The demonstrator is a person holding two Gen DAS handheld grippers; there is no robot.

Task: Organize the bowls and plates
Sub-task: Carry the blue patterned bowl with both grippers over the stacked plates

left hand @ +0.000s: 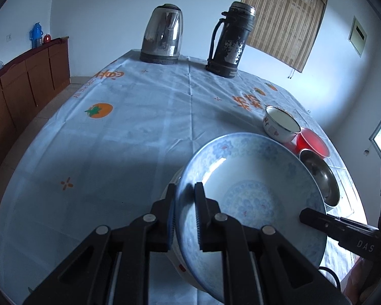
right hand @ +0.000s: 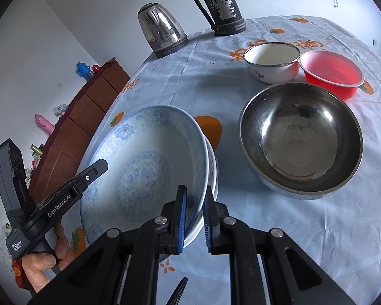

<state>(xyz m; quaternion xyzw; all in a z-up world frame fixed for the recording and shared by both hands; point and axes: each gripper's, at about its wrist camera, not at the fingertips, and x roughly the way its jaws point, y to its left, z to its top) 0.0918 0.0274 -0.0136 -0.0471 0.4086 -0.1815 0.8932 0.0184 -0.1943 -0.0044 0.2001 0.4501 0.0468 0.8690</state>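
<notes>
Both my left gripper (left hand: 185,218) and right gripper (right hand: 194,218) clamp the blue plate's (right hand: 144,157) rim; uneven lowering risks chipping the plate beneath (right hand: 213,175).

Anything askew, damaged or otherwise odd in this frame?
The blue-patterned plate sits tilted, clamped at opposite rims by the left tool and right tool, above another dish. The black thermos has badly flaked paint. No spills visible.
</notes>
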